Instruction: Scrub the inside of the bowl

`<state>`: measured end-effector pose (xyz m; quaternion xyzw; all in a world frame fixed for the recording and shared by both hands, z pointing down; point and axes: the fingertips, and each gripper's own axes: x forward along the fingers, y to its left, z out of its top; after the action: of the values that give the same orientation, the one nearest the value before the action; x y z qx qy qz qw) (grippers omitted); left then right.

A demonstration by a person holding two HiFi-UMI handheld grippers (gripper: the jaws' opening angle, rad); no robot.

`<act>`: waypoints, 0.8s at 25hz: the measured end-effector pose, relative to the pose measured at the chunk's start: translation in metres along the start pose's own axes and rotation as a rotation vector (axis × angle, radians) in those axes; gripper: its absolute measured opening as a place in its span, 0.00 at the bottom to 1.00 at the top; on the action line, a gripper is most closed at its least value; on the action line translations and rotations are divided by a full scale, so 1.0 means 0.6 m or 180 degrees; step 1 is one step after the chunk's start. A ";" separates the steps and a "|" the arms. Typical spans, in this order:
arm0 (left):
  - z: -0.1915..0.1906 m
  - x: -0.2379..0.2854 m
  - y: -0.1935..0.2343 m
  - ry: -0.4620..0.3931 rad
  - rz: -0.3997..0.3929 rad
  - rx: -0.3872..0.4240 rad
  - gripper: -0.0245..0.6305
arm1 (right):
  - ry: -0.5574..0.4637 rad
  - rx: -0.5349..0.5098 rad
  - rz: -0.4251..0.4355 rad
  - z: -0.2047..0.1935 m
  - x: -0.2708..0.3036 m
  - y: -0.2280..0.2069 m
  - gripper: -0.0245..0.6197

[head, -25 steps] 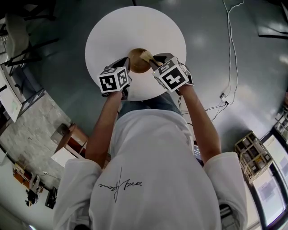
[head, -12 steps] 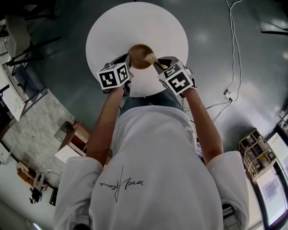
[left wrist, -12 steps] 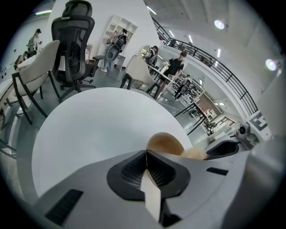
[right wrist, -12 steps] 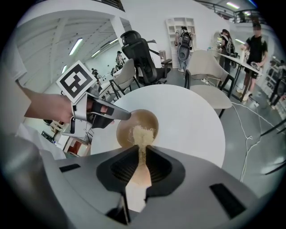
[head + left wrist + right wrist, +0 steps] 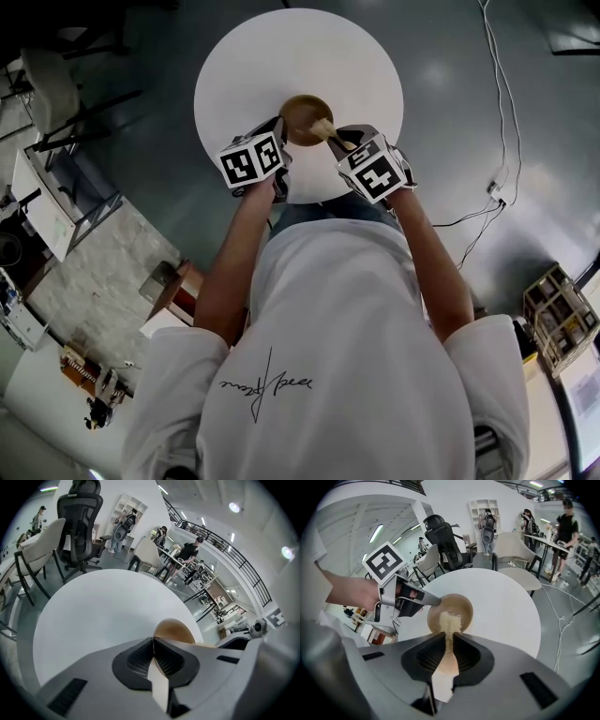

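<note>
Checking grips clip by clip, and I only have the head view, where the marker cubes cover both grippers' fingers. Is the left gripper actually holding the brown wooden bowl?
Observer: Yes. The left gripper view shows the left gripper shut on the rim of the brown wooden bowl.
Operator: And the right one?
Observer: The right gripper is shut on the handle of the pale wooden brush, whose bristle head is inside the bowl.

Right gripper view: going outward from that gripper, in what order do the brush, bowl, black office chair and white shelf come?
1. Brush, clamped in the right gripper's jaws.
2. Bowl, just ahead on the table.
3. Black office chair, beyond the table's far edge.
4. White shelf, farthest back, upper middle.
</note>
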<state>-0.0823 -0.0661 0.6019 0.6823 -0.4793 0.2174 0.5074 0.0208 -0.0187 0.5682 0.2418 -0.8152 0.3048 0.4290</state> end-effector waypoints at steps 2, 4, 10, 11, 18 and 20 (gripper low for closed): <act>0.002 -0.002 0.001 0.0010 -0.0018 -0.0024 0.06 | -0.0019 0.0044 0.0012 0.004 0.001 0.009 0.13; 0.001 -0.003 -0.001 0.0009 -0.0045 -0.0066 0.06 | -0.0053 0.0055 0.0014 0.004 0.004 0.015 0.13; 0.001 -0.002 -0.005 0.0033 -0.0066 -0.0056 0.06 | -0.0027 0.0119 0.0082 -0.001 0.010 0.040 0.13; 0.001 -0.002 -0.004 0.0036 -0.0071 -0.0063 0.06 | -0.0042 0.0140 0.0095 0.001 0.013 0.042 0.13; 0.001 -0.002 -0.004 0.0054 -0.0063 -0.0070 0.06 | -0.0090 0.0225 0.0165 0.007 0.025 0.056 0.13; 0.001 -0.003 -0.002 0.0054 -0.0059 -0.0071 0.06 | -0.0106 0.0249 0.0187 0.010 0.030 0.060 0.13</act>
<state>-0.0821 -0.0658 0.6000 0.6791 -0.4710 0.2131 0.5211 -0.0155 -0.0001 0.5702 0.2393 -0.8164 0.3448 0.3965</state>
